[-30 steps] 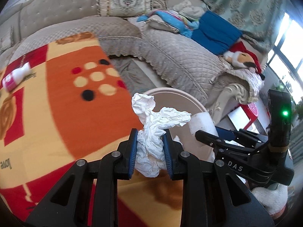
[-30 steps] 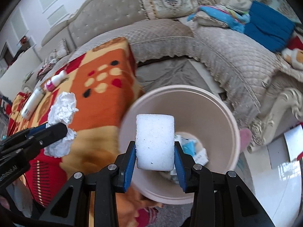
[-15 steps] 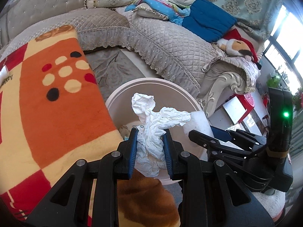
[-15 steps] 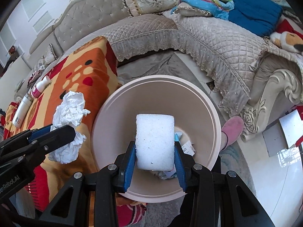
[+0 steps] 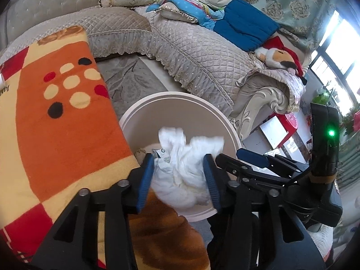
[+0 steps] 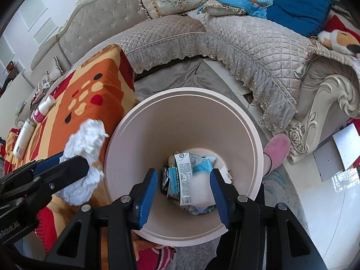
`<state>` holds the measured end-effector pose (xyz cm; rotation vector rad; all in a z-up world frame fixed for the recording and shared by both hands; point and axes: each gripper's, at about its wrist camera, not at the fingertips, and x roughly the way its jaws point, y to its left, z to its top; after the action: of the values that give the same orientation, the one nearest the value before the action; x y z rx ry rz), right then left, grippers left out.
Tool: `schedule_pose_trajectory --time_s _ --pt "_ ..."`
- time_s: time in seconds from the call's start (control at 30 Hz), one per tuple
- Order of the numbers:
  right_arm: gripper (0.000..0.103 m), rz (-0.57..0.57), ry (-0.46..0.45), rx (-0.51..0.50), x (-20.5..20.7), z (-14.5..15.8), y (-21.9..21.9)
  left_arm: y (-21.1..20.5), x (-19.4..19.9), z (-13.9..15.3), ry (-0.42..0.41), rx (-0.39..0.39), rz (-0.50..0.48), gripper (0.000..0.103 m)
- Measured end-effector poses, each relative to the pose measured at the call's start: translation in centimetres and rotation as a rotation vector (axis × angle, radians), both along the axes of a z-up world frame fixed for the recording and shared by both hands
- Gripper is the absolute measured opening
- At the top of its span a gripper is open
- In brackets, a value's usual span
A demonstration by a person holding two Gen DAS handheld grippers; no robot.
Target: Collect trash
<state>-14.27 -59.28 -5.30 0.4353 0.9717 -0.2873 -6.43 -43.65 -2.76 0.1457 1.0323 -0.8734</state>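
A round beige trash bin (image 6: 184, 103) stands on the floor beside the orange-covered table. My right gripper (image 6: 183, 193) is open above it, empty; the white foam block (image 6: 201, 191) lies in the bin among cartons and wrappers (image 6: 183, 175). My left gripper (image 5: 180, 180) has its jaws parted around a crumpled white tissue (image 5: 186, 162), blurred, over the bin's rim (image 5: 180, 96). The tissue also shows in the right wrist view (image 6: 85, 148) at the left gripper's fingers (image 6: 65, 173).
An orange, red and cream cloth (image 5: 56, 112) covers the table at left, with bottles (image 6: 42, 110) on it. A quilted grey sofa (image 5: 191, 51) with cushions, a blue blanket and a plush toy curves behind. A pink slipper (image 6: 276, 150) lies by the bin.
My right gripper opened and the white foam block dropped into the bin. My left gripper moved over the bin and its jaws widened around the tissue.
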Motion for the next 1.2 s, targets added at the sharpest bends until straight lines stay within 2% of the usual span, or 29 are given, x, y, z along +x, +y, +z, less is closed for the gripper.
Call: schedule_pose_trajectory --time_s 0.2,0.3,0.5,0.93,1.2 --pt "0.047 -0.001 0.008 0.003 0.0 -0.2 0.2 0.4 -0.1 0.2 0.005 -0.020 0.009 0.061" --pt "0.047 -0.001 0.008 0.003 0.0 -0.2 0.2 0.8 0.0 0.4 0.002 -0.024 0.018 0.061" --pt "0.047 0.004 0.002 -0.008 0.1 0.1 0.9 1.9 -0.5 1.1 -0.065 -0.016 0.047 0.061" --pt "0.047 0.042 -0.020 -0.005 0.0 1.1 4.5 7.2 -1.3 2.3 -0.142 -0.046 0.146 0.061" --pt "0.048 0.044 -0.051 -0.022 -0.5 2.1 6.6 9.1 -2.2 2.3 -0.197 -0.019 0.179 0.061"
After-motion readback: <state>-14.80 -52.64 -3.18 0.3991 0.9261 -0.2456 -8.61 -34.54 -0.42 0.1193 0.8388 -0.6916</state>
